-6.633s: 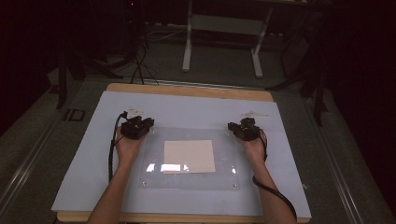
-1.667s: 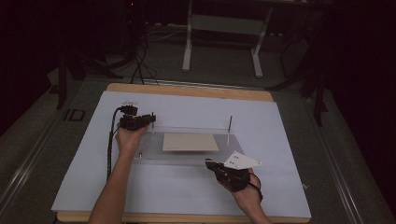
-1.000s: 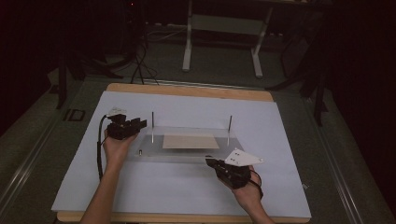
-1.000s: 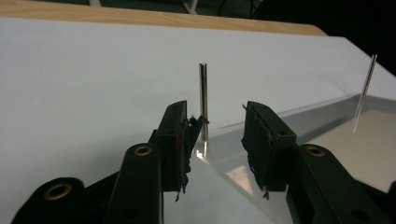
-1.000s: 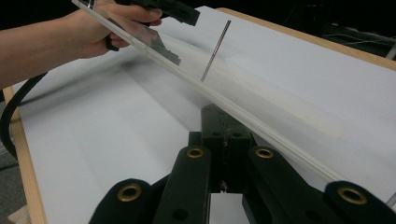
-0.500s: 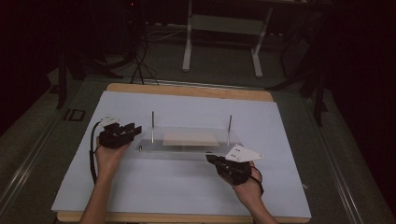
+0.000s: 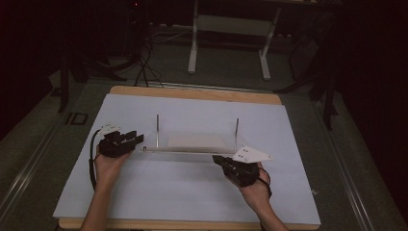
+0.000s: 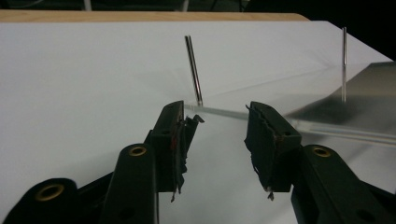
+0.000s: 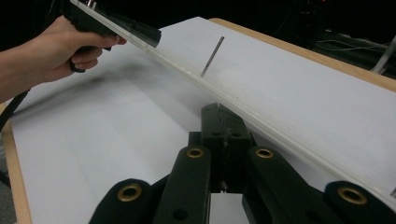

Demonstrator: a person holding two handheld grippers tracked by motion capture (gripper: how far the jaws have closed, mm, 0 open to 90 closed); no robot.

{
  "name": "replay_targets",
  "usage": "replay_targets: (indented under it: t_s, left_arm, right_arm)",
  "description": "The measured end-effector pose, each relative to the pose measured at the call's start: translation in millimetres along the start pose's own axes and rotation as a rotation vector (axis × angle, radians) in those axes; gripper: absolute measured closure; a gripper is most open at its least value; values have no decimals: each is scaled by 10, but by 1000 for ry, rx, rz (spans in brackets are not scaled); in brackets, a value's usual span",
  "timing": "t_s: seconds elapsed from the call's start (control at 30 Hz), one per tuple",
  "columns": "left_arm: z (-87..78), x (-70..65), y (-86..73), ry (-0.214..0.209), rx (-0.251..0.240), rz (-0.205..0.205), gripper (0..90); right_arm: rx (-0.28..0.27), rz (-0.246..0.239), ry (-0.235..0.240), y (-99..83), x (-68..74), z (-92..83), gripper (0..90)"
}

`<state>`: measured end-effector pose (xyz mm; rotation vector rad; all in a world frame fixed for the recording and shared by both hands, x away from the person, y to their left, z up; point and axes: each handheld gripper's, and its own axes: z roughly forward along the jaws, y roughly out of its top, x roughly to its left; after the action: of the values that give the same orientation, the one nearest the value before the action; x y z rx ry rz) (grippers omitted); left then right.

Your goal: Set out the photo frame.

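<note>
Left tool (image 8: 215,133) has just been opening, released, nothing between; right tool (image 7: 222,161) is clenched beside the clear plate (image 7: 192,150), which could slide across the counter (image 7: 144,192) if nudged

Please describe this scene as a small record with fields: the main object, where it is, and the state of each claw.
Main object: clear plate with two thin metal pins standing up from it
Support: white sheet on a wooden-edged table
Under the plate: a pale square sheet
Left claw: jaws apart, just been opening, at the plate's left end; its pads do not press on the plate
Right claw: jaws shut, at the plate's near edge; whether it pinches that edge cannot be told
Plate pose: near edge appears lifted
</note>
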<state>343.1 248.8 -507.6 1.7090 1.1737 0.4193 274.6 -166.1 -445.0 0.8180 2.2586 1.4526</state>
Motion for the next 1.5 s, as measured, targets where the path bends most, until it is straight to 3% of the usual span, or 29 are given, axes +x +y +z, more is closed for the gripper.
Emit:
replay_targets:
  t_s: [0.43,0.73,0.83,1.0,1.17,1.33,1.37,1.4,1.5]
  left_arm:
    - [-16,-60,-5,-24,13,43,571]
    - [-7,-110,4,-48,1,68,633]
    - [-5,-122,9,-44,-3,73,622]
    - [-13,-148,33,-37,-11,77,520]
    - [-10,-202,50,-29,-26,116,462]
    - [30,-306,116,-54,-40,190,420]
    - [30,-306,116,-54,-40,190,417]
    - [37,-354,153,-60,-49,219,406]
    - [52,-406,192,-73,-63,243,383]
  right_arm:
    - [-4,6,0,96,-57,9,900]
    - [-15,15,-4,151,-92,10,900]
    - [-21,22,-7,168,-106,11,900]
    - [-22,24,-7,196,-132,13,900]
    - [-28,30,-12,222,-158,12,900]
    - [-30,28,-17,239,-179,10,900]
    - [-30,28,-17,239,-179,10,900]
    - [-31,29,-18,244,-183,12,900]
    - [-32,31,-21,254,-195,13,900]
